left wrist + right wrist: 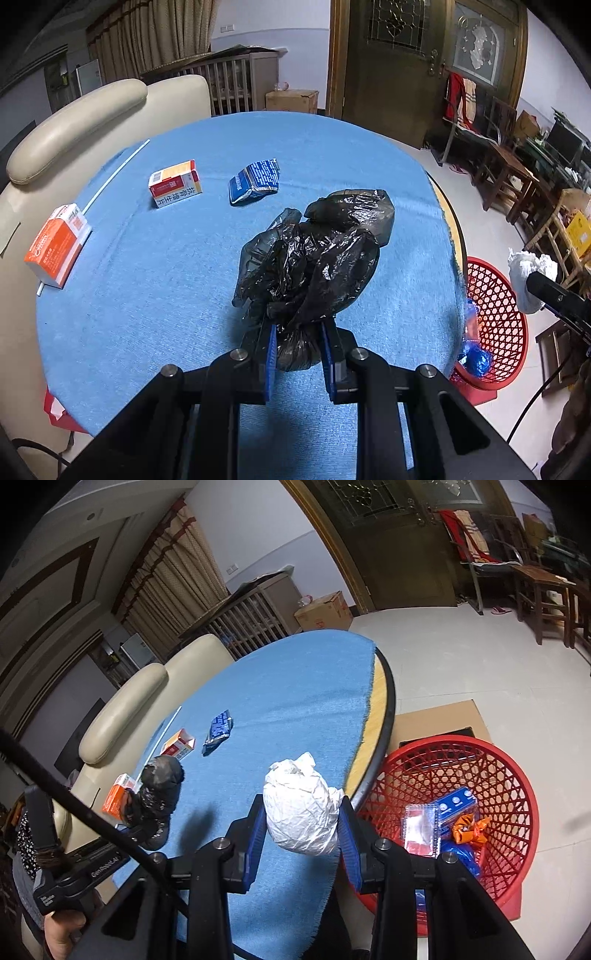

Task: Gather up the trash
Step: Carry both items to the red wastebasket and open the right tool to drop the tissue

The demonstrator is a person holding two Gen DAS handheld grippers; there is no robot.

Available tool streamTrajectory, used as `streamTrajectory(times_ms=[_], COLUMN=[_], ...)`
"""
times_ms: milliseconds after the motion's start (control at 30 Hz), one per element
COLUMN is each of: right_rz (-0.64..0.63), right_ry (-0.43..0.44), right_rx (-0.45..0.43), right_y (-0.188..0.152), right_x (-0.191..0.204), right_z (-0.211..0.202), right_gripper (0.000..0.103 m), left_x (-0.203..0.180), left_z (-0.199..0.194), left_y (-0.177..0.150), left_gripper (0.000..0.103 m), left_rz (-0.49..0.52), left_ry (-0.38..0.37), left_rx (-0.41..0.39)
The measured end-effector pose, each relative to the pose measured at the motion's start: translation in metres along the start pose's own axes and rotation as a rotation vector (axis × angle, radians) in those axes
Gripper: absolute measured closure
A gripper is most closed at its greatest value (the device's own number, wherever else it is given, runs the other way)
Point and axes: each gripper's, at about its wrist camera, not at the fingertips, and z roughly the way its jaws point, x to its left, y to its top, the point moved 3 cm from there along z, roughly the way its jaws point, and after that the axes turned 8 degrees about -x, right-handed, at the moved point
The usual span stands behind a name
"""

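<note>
Trash lies scattered on the round bench (184, 314) under its blue cloth, and more is already in the red plastic lattice basket (509, 775) on the floor just beside the bench's edge. That basket holds a clear packet with red print (421, 829), a blue packet (456, 805), an orange crumpled wrapper (469, 829) and some shiny blue foil (461, 854).

The left hand-held gripper (297, 345) is held low over the near side of the bench, its blue-padded fingers (271, 354) pinching the knotted neck of a crumpled black plastic bag (314, 254), whose bulk billows forward. The right hand-held gripper (301, 836) is near the bench's edge next to the basket, clamped on a crumpled white plastic bag (299, 812) held between its pads.

On the cloth farther off lie an orange and white carton (57, 245) near the left edge, a red, white and orange medicine box (175, 182), a flattened blue printed carton (255, 181), and a thin white straw (114, 173) running along the left side.
</note>
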Motion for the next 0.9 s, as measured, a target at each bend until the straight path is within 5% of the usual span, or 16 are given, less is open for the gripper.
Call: streamTrajectory(times_ms=[333, 900], right_rz=[-0.012, 0.070], right_ry=[0.018, -0.042], right_rx=[0.016, 0.025], right_y=[-0.008, -0.018], right_x=[0.013, -0.040], right_z=[0.009, 0.002], right_gripper=[0.064, 0.064], left_x=[-0.001, -0.038], left_z=[0.007, 0.022], left_y=[-0.001, -0.008], left_gripper=[0.081, 0.081], left_rz=[0.011, 0.099], left_ry=[-0.011, -0.053], left_rx=[0.010, 0.053])
